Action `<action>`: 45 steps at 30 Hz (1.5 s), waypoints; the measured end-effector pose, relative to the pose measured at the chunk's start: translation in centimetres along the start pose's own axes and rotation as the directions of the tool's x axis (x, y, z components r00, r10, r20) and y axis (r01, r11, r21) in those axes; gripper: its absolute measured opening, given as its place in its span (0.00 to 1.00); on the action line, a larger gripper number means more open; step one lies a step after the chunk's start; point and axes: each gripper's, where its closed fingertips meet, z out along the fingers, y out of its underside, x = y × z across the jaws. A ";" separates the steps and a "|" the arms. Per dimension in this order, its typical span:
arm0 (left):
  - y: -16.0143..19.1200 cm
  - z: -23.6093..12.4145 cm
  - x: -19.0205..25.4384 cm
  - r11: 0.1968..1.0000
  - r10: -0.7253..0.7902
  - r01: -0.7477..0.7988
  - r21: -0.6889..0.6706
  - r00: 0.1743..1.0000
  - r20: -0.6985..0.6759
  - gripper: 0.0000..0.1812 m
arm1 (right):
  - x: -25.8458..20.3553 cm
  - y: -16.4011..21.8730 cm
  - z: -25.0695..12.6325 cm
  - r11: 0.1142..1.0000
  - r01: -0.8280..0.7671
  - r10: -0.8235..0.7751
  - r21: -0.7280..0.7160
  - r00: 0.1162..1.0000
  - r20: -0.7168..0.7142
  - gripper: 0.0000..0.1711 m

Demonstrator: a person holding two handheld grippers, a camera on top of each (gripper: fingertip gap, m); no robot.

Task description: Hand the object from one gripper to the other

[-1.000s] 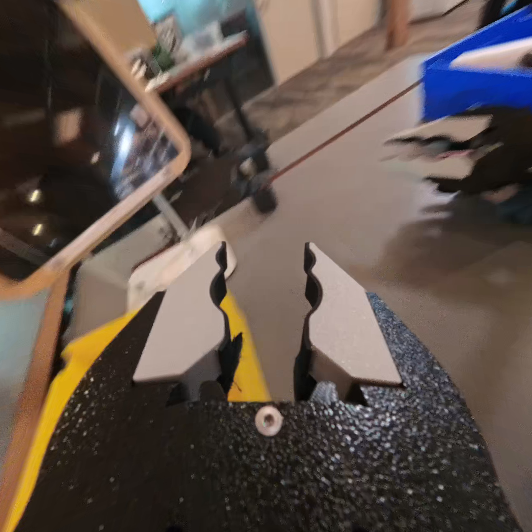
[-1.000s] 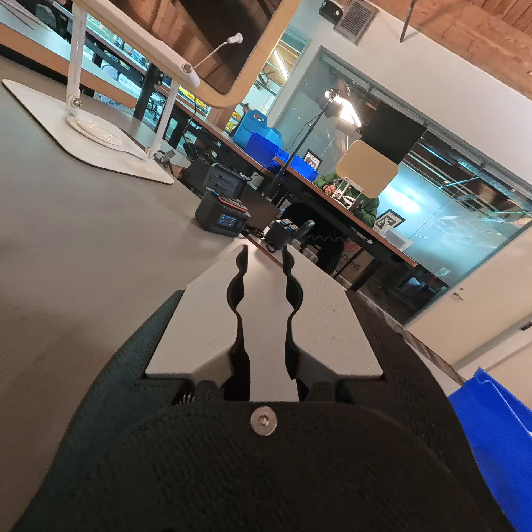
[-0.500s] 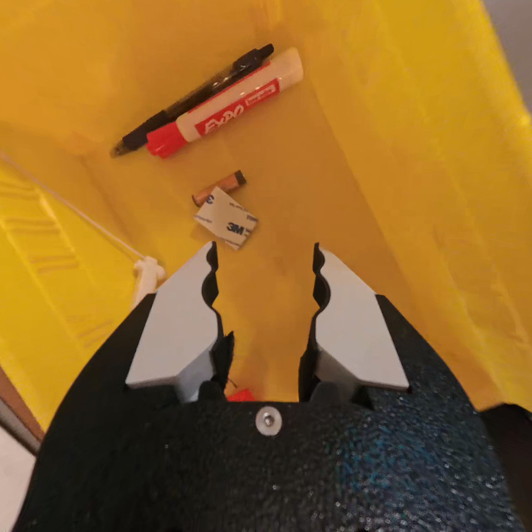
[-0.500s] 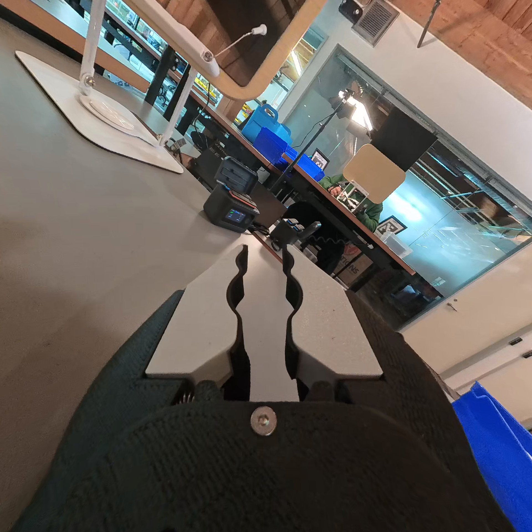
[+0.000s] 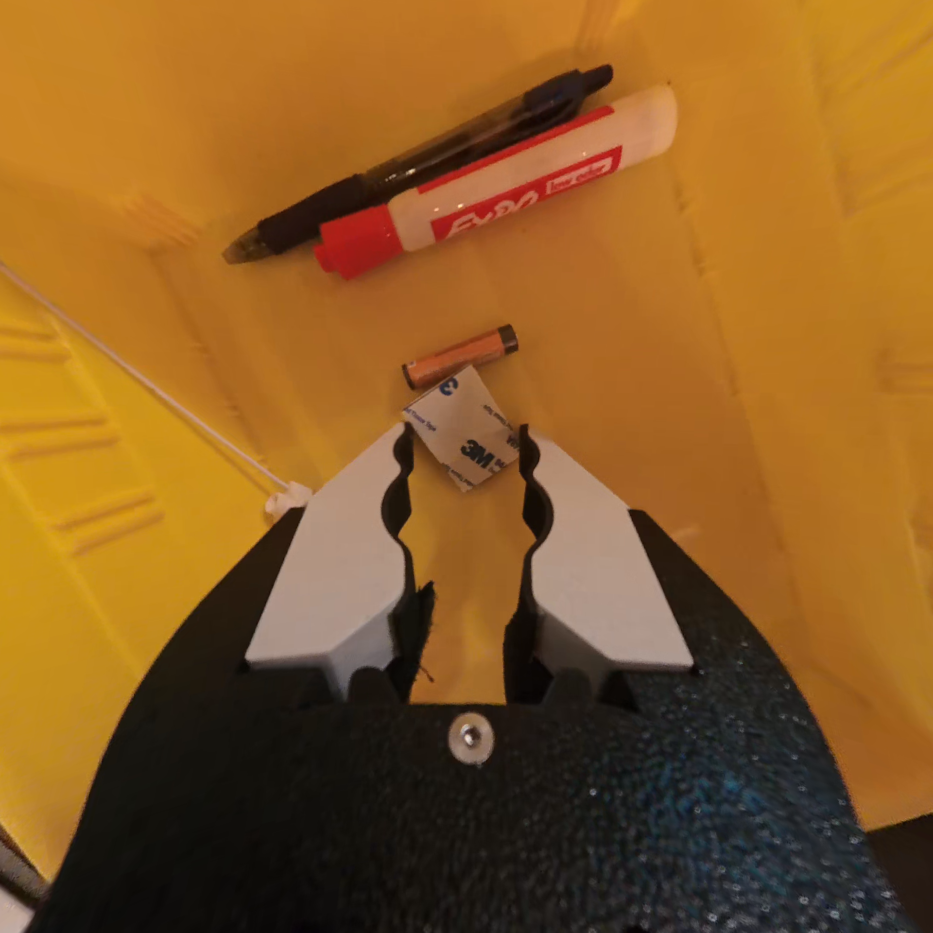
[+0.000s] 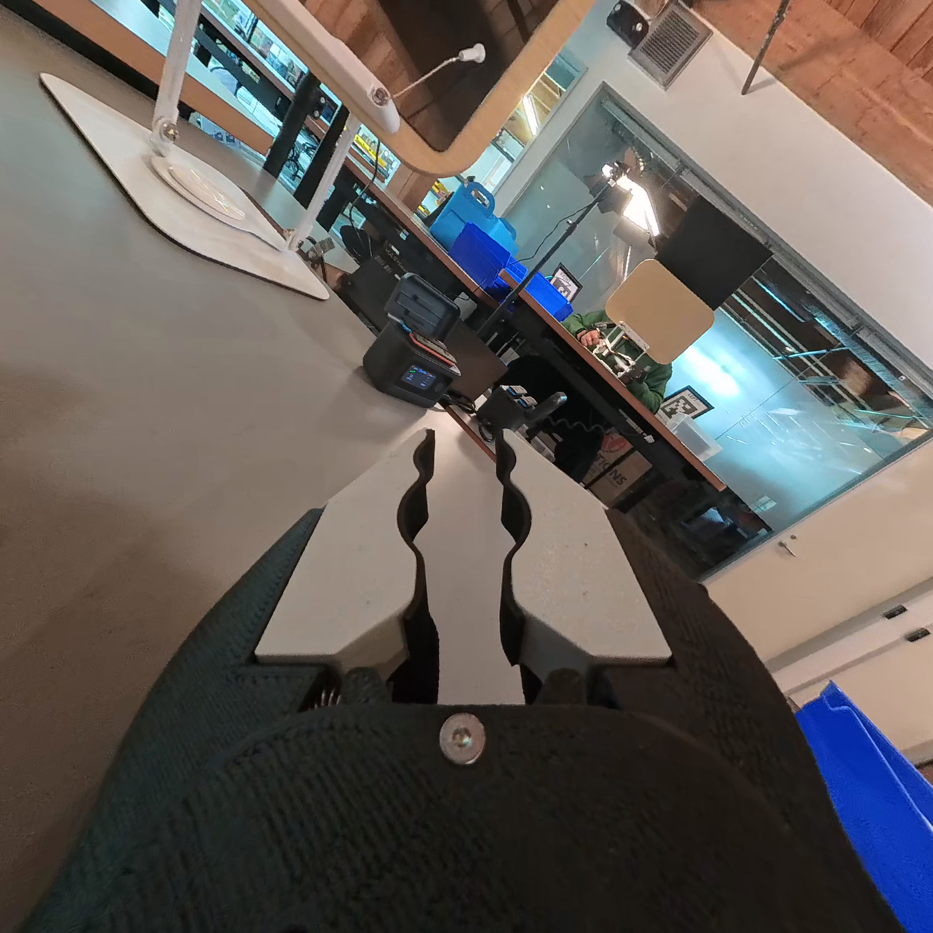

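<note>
Left wrist view: the left claw (image 5: pixel 464 434) points down into a yellow bin (image 5: pixel 126 505), released, with a clear gap between its fingertips (image 5: pixel 401 439) and nothing held. Which thing the task means cannot be told. Just ahead of the tips, partly framed between them, lies a white adhesive pad (image 5: pixel 464 434) with printing on its backing. Touching its far edge is a small copper-coloured battery (image 5: pixel 459 363). Farther ahead, well apart from those, a red-capped marker (image 5: pixel 505 187) and a black pen (image 5: pixel 419 161) lie side by side against each other.

The pad looks flat and thin, so the tips may scrape over it or push it along the bin floor without lifting it. Closing here could also nudge the battery, which will probably roll. Going for the marker risks dragging the pen along, since the two touch. A white cord (image 5: pixel 151 389) off to the claw's left could snag.

Right wrist view: the right claw (image 6: pixel 464 439) hovers low over a grey bench (image 6: pixel 151 378), released with a narrower gap, holding nothing. Ahead sit a black charger box (image 6: pixel 414 363) and, to its left, a white lamp base (image 6: pixel 176 176); a blue bin (image 6: pixel 878 808) lies at the claw's right. Neither claw shows in the other's view, so I judge the handover point is well apart, and a weak pinch could drop the thing on the way.
</note>
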 end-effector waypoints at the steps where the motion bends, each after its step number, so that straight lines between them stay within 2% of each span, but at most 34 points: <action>1: 0.1 -0.1 0.0 1.000 0.010 -0.010 -0.001 1.000 0.009 0.21 | 0.0 0.0 0.0 1.000 0.001 -0.001 0.001 1.000 0.002 0.13; 3: -0.5 -0.8 -0.2 0.998 0.041 -0.043 0.035 0.997 0.058 0.21 | -0.1 -0.3 -0.1 1.000 -0.008 0.007 0.015 1.000 0.008 0.14; 5: -2.5 -2.5 0.4 0.987 0.085 -0.102 0.123 0.987 0.139 0.21 | -0.2 -1.3 -0.2 0.997 -0.052 0.050 0.051 0.998 0.028 0.15; 7: -6.0 -5.3 2.2 0.945 0.159 -0.222 0.240 0.953 0.258 0.20 | -1.3 -3.0 -0.5 0.983 -0.162 0.149 0.089 0.980 0.133 0.16; 9: -9.6 -8.0 5.6 0.869 0.257 -0.382 0.314 0.891 0.374 0.20 | -3.0 -5.0 -1.1 0.939 -0.332 0.296 0.089 0.913 0.282 0.18; 11: -13.0 -9.7 9.9 0.767 0.352 -0.542 0.344 0.803 0.480 0.20 | -5.3 -7.5 -2.2 0.880 -0.474 0.406 0.037 0.789 0.462 0.18; 13: -15.8 -10.0 14.5 0.669 0.417 -0.649 0.362 0.731 0.540 0.20 | -7.3 -9.7 -3.6 0.806 -0.590 0.491 -0.049 0.620 0.611 0.19; 15: -17.9 -8.5 20.1 0.615 0.471 -0.649 0.448 0.758 0.452 0.20 | -7.9 -11.6 -5.0 0.690 -0.711 0.572 -0.135 0.422 0.703 0.21; 17: -19.8 -6.6 23.3 0.577 0.496 -0.666 0.472 0.746 0.445 0.20 | -7.6 -12.4 -5.7 0.573 -0.788 0.636 -0.225 0.255 0.729 0.22; 19: -20.9 -4.2 24.6 0.567 0.527 -0.703 0.428 0.710 0.468 0.20 | -7.5 -12.3 -6.0 0.498 -0.807 0.671 -0.318 0.126 0.731 0.24; 21: -21.7 -2.7 26.2 0.546 0.559 -0.724 0.423 0.690 0.460 0.20 | -7.3 -11.3 -5.9 0.463 -0.801 0.705 -0.379 0.073 0.705 0.25; 22: -22.1 -2.3 26.8 0.539 0.567 -0.724 0.429 0.689 0.451 0.20 | -7.2 -10.7 -5.6 0.470 -0.794 0.719 -0.386 0.089 0.690 0.24; 24: -22.7 -1.8 27.6 0.534 0.573 -0.717 0.448 0.696 0.432 0.20 | -6.5 -9.6 -5.3 0.498 -0.793 0.723 -0.352 0.156 0.673 0.12; 26: -23.3 -1.7 28.1 0.535 0.558 -0.692 0.484 0.720 0.413 0.20 | -5.8 -9.4 -5.6 0.515 -0.784 0.710 -0.347 0.163 0.685 0.02; 27: -23.9 -1.9 28.4 0.531 0.533 -0.660 0.532 0.748 0.396 0.17 | -5.4 -9.1 -5.6 0.520 -0.779 0.711 -0.350 0.167 0.683 0.02; 29: -24.9 -2.3 29.0 0.523 0.483 -0.562 0.641 0.815 0.320 0.29 | -4.6 -8.1 -5.5 0.547 -0.765 0.708 -0.339 0.207 0.675 0.01; 32: -25.9 -0.4 27.9 0.612 0.417 -0.422 0.668 0.891 0.181 0.40 | -2.7 -6.4 -5.0 0.542 -0.781 0.728 -0.310 0.252 0.638 0.01; 34: -26.5 1.9 26.7 0.686 0.362 -0.339 0.644 0.926 0.101 0.42 | -1.5 -5.1 -4.6 0.553 -0.789 0.733 -0.267 0.309 0.605 0.01; 36: -27.0 4.5 25.1 0.763 0.274 -0.252 0.595 0.960 0.055 0.42 | -0.4 -4.0 -4.3 0.600 -0.778 0.708 -0.185 0.409 0.576 0.01; 38: -27.4 6.7 24.4 0.803 0.225 -0.197 0.563 0.974 0.020 0.41 | 0.3 -3.1 -3.9 0.671 -0.737 0.657 -0.083 0.538 0.529 0.01; 41: -28.3 7.9 24.8 0.787 0.211 -0.132 0.602 0.975 -0.063 0.37 | 0.2 -2.9 -3.9 0.785 -0.616 0.515 0.068 0.710 0.480 0.01; 45: -28.7 7.1 26.1 0.743 0.201 0.061 0.666 0.929 -0.310 0.34 | -0.6 -3.1 -4.0 0.919 -0.343 0.256 0.193 0.894 0.367 0.01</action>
